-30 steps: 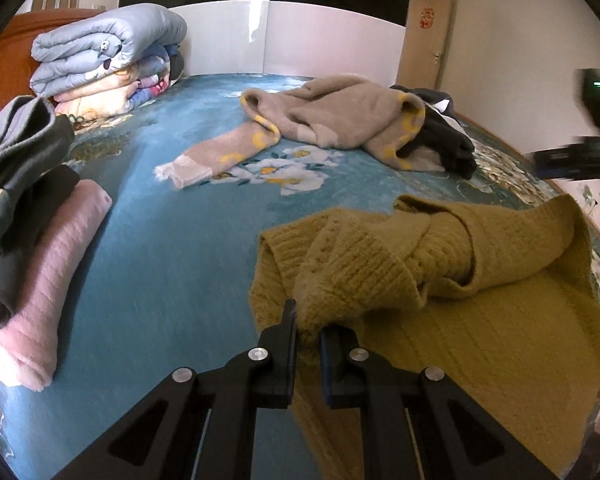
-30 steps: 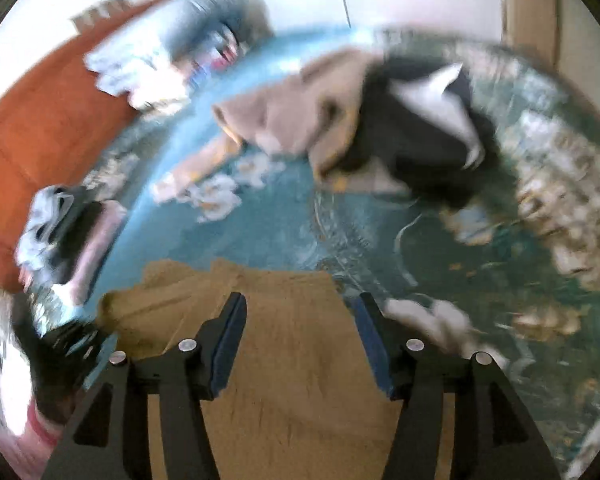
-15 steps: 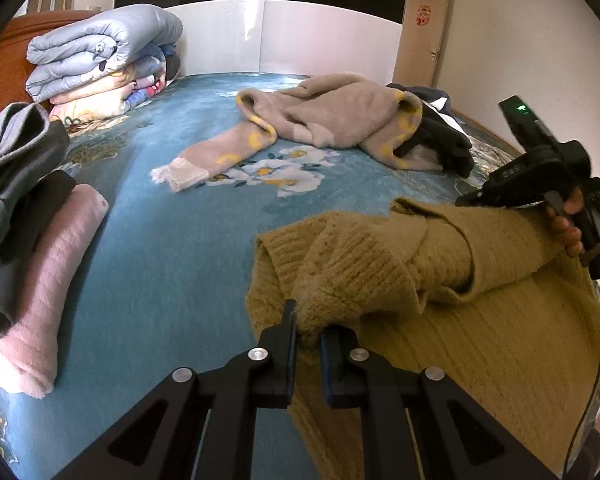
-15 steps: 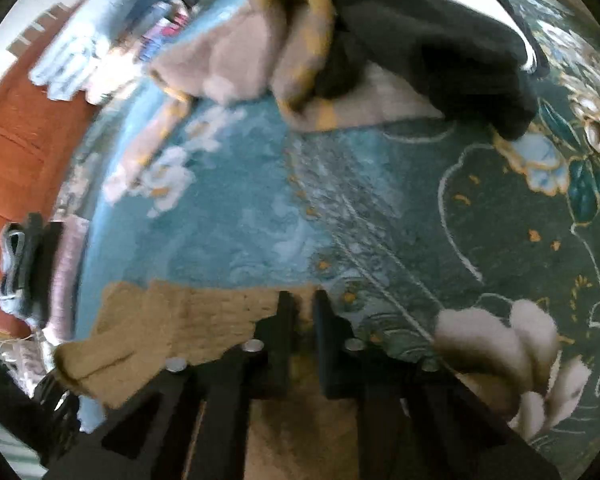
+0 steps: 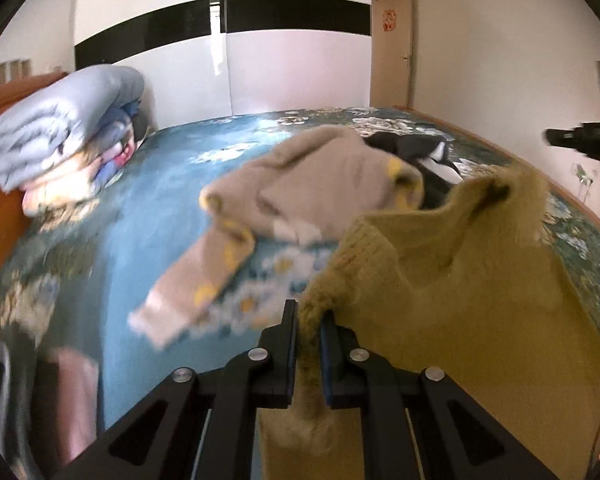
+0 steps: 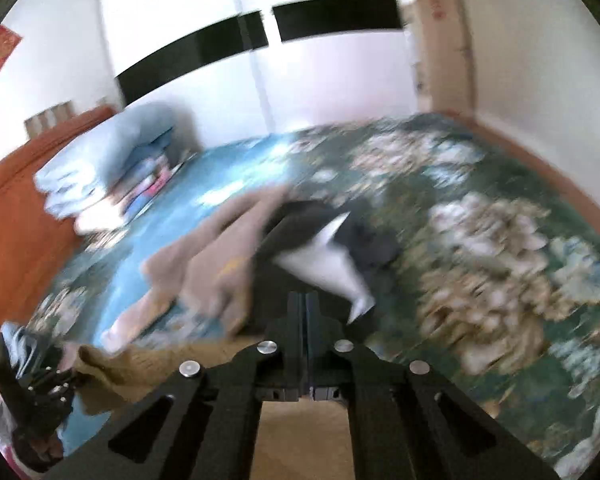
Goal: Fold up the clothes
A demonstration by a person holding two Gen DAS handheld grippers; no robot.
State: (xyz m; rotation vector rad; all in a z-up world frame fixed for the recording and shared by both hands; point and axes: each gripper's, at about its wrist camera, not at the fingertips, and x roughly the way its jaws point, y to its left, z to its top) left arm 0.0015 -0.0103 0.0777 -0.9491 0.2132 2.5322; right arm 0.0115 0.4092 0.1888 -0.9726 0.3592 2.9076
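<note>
A mustard knit sweater [image 5: 460, 280] hangs stretched in the air above the blue floral bed [image 5: 148, 208]. My left gripper [image 5: 310, 320] is shut on its near edge, with the knit pinched between the pads. My right gripper [image 6: 303, 304] is shut, and the same sweater [image 6: 300, 440] hangs below its fingers and runs left to the other gripper [image 6: 32, 392]. The right gripper also shows at the far right of the left wrist view [image 5: 580, 140], holding the sweater's raised corner. Both views are blurred.
A beige sweater with yellow marks [image 5: 300, 192] and a black and white garment [image 5: 424, 152] lie in a heap mid-bed. Folded quilts [image 5: 60, 132] are stacked at the back left against an orange headboard [image 6: 8, 240]. Folded pink and grey clothes [image 5: 60, 392] lie at the near left.
Both grippers have lifted the mustard sweater off the bed and both cameras have tilted up. The right gripper went from open to shut on the sweater.
</note>
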